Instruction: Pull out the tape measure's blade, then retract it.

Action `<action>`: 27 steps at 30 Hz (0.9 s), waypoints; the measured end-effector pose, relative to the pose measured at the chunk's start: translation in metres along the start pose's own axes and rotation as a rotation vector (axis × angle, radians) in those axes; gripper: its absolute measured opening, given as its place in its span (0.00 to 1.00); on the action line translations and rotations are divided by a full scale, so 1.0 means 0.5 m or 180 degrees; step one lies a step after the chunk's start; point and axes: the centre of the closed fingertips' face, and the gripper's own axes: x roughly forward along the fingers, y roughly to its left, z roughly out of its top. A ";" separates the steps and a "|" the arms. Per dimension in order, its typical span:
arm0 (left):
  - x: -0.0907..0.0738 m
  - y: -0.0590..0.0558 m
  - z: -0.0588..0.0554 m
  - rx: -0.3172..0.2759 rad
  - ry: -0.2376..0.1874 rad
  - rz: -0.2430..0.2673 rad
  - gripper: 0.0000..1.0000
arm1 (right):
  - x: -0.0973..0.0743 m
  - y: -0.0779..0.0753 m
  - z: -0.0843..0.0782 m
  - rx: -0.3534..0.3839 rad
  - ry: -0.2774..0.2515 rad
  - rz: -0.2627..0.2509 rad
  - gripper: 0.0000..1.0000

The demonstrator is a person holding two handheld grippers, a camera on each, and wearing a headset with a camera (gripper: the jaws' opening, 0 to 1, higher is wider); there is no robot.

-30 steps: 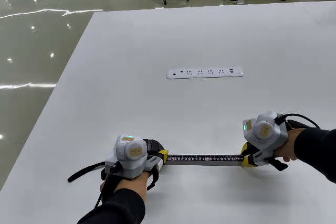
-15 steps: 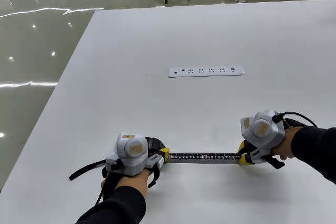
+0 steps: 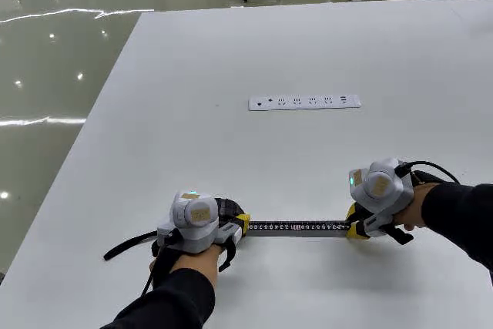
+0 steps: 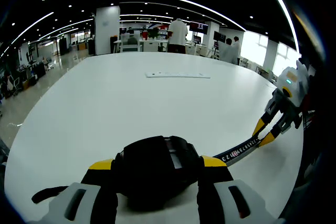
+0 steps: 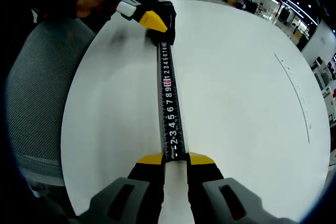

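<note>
Your tape measure's black case point(image 3: 227, 212) sits at the lower left of the head view on the white table point(image 3: 308, 52), clamped in your left tongs point(image 4: 157, 162); its blade point(image 3: 296, 227) runs straight rightward, level, numerals up; your right tongs point(image 5: 176, 158) pinch its tip.

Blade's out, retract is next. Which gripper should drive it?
Right, likely: the right gripper pinches the blade at its tip and can walk it back to the case, which the left gripper clamps as an anchor.

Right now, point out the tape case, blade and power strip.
tape case point(image 4: 157, 167), left gripper view, black top.
blade point(image 5: 168, 103), right gripper view, numbered face mid-length.
power strip point(image 3: 305, 102), head view, middle of face.
</note>
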 end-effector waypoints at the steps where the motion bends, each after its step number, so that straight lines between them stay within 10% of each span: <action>1: 0.000 0.000 0.000 -0.0002 0.0002 -0.0002 0.58 | 0.000 0.000 0.001 -0.0005 -0.0002 0.0000 0.11; 27: -0.002 -0.001 0.001 -0.0017 -0.0001 -0.0011 0.58 | 0.016 0.003 0.028 -0.0086 -0.0031 0.0033 0.12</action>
